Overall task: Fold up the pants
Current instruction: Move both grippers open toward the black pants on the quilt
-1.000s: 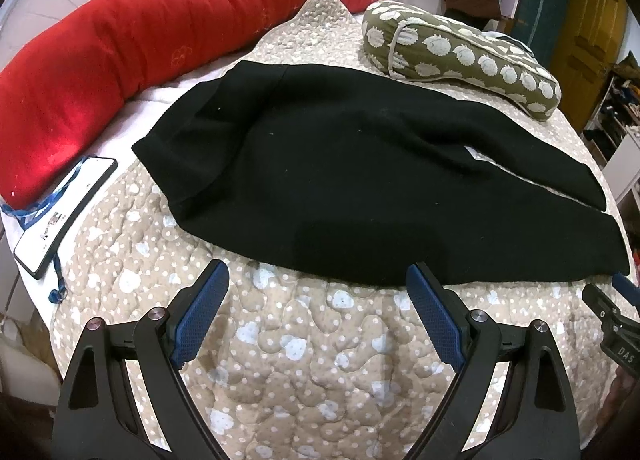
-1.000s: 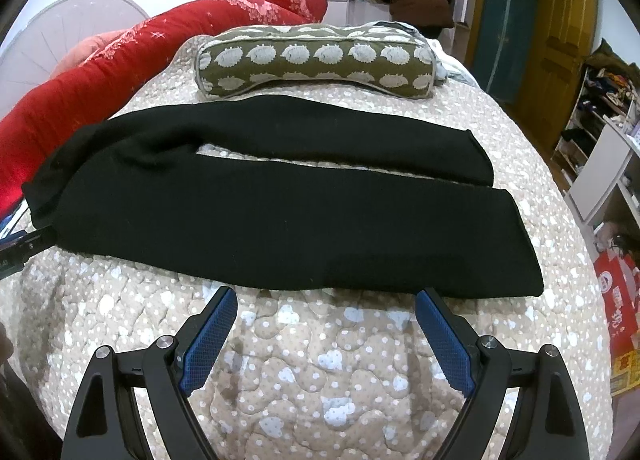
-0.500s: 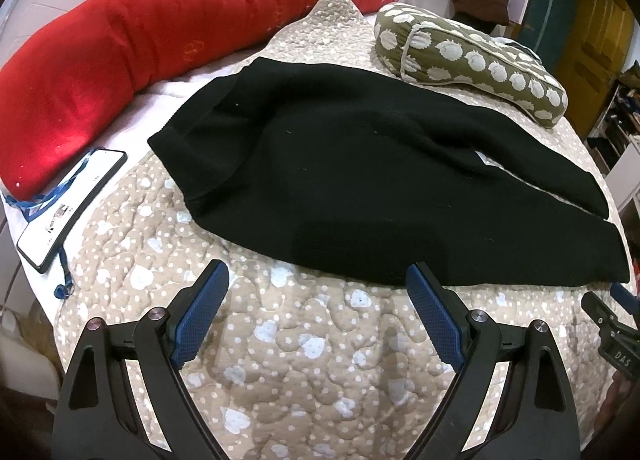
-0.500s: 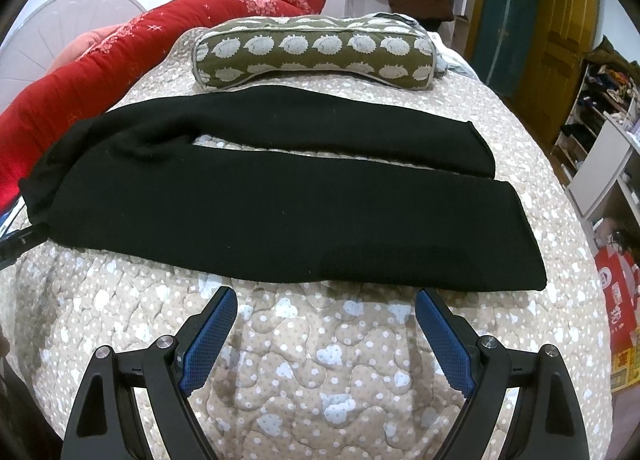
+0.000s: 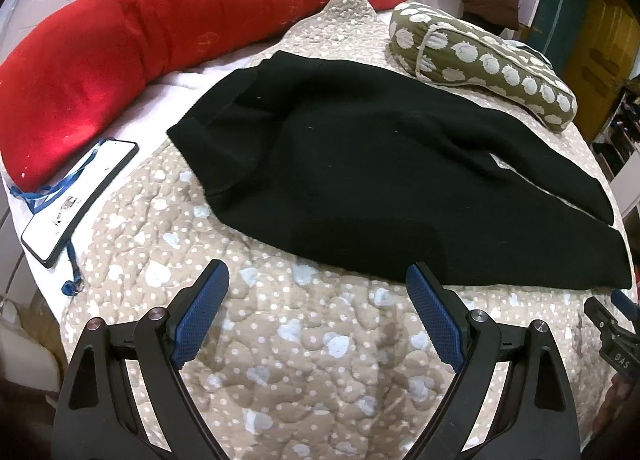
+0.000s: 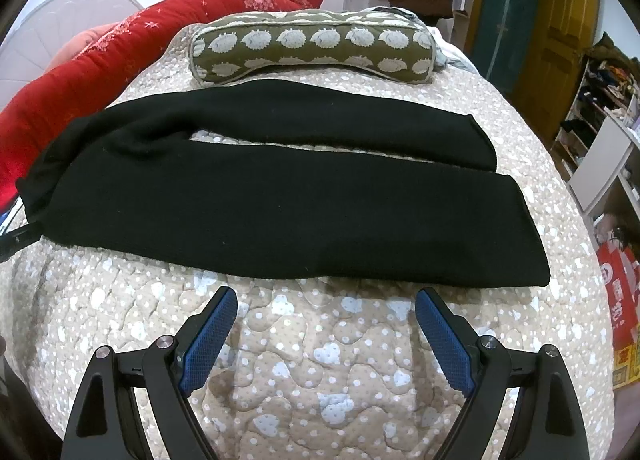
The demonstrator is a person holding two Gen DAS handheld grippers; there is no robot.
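Black pants (image 5: 360, 163) lie flat on the dotted beige quilt (image 5: 312, 340), waistband to the left, both legs stretched to the right with a narrow gap between them. They also show in the right wrist view (image 6: 288, 203). My left gripper (image 5: 316, 280) is open and empty, hovering just short of the pants' near edge below the seat. My right gripper (image 6: 326, 304) is open and empty, just short of the near leg's edge. The right gripper's tip shows at the left wrist view's right edge (image 5: 612, 320).
A long red bolster (image 5: 160, 35) runs along the bed's left side. A green patterned pillow (image 6: 312, 47) lies behind the pants. A phone with a blue strap (image 5: 76, 199) lies at the left edge. Shelves and a yellow door (image 6: 560, 39) stand to the right.
Both grippers have risen and moved back slightly; the pants sit a little farther from the fingertips. The pants have not moved. Both grippers stay open.
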